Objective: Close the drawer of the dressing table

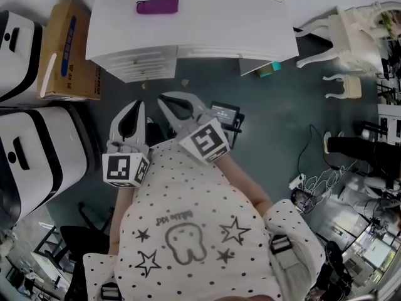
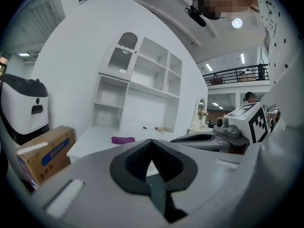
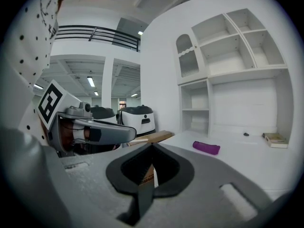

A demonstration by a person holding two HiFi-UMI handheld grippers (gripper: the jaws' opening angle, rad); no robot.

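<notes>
The white dressing table stands ahead, with shelves rising behind its top. Under its left front, a white drawer block juts out past the tabletop edge. A purple pouch lies on the top, and the pouch also shows in the right gripper view. My left gripper and right gripper hover side by side above the floor, short of the drawers. Both are shut and hold nothing. In its own view, the left gripper has its tips together. So does the right gripper.
A cardboard box and two white-and-black machines stand at the left. A black device lies on the floor by my right gripper. A white ornate chair and cables are at the right.
</notes>
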